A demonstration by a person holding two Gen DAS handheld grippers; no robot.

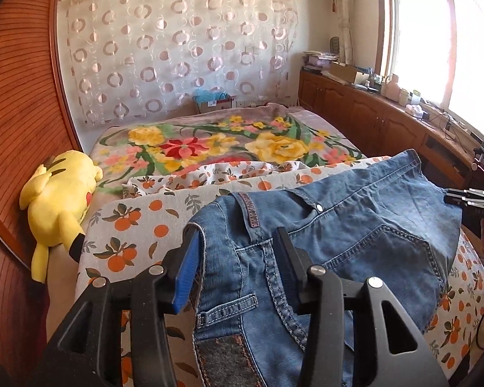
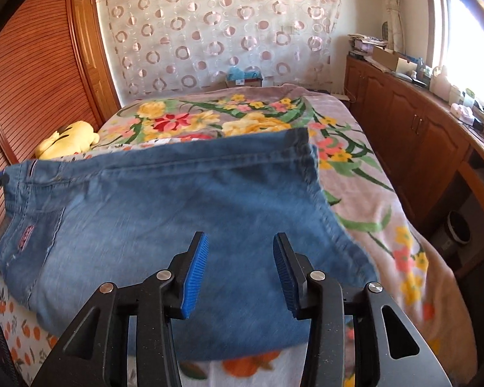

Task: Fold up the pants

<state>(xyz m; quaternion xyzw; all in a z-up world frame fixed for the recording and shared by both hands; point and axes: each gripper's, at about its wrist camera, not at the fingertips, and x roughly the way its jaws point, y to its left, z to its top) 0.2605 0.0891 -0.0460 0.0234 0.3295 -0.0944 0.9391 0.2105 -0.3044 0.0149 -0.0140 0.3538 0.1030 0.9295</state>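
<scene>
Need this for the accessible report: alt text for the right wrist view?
Folded blue jeans lie on a bed, partly on a flowered blanket, with the right gripper open above them, its blue-padded fingers apart and holding nothing. A yellow plush toy sits by the wooden wall at left; cabinets line the right under a bright window.

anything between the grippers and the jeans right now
Nothing visible. The left gripper has open jaws straddling the waistband of the jeans; the right gripper hangs open directly over the denim.
</scene>
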